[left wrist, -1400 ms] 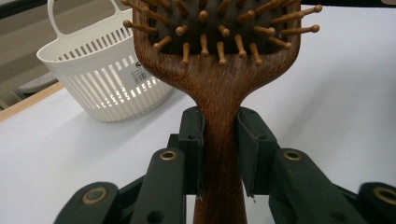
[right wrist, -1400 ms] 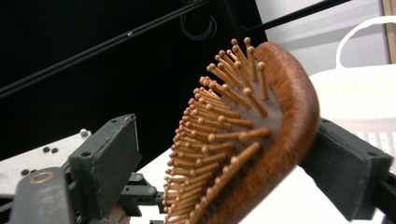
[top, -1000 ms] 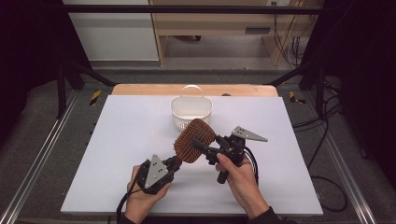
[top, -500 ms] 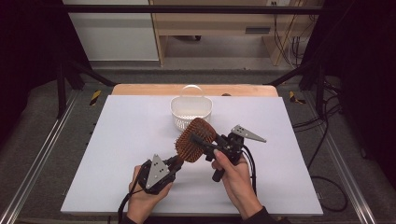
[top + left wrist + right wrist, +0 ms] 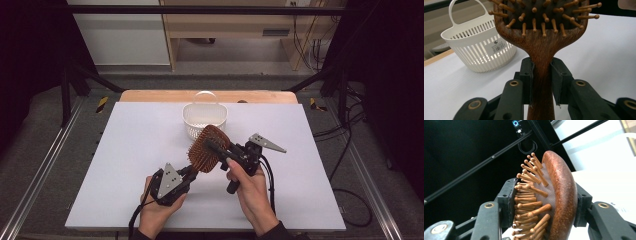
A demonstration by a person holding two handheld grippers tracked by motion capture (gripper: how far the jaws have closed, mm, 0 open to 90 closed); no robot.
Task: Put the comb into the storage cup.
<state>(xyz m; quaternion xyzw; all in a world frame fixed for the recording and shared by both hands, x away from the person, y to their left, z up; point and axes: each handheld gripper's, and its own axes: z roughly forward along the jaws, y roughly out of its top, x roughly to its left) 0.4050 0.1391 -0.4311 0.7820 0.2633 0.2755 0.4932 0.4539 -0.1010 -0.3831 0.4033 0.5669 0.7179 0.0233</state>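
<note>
1. We see a brown wooden paddle hairbrush with wooden pins (image 5: 208,150) held above the white table (image 5: 125,165), just in front of a white slotted plastic basket with a handle (image 5: 204,117).
2. Our left gripper (image 5: 186,174) has its jaws clamped on the brush's handle, just below the head.
3. Our right gripper (image 5: 220,150) has just been closing its jaws; they now clench the brush head, one jaw against the pins, the other on the rounded wooden back.
</note>
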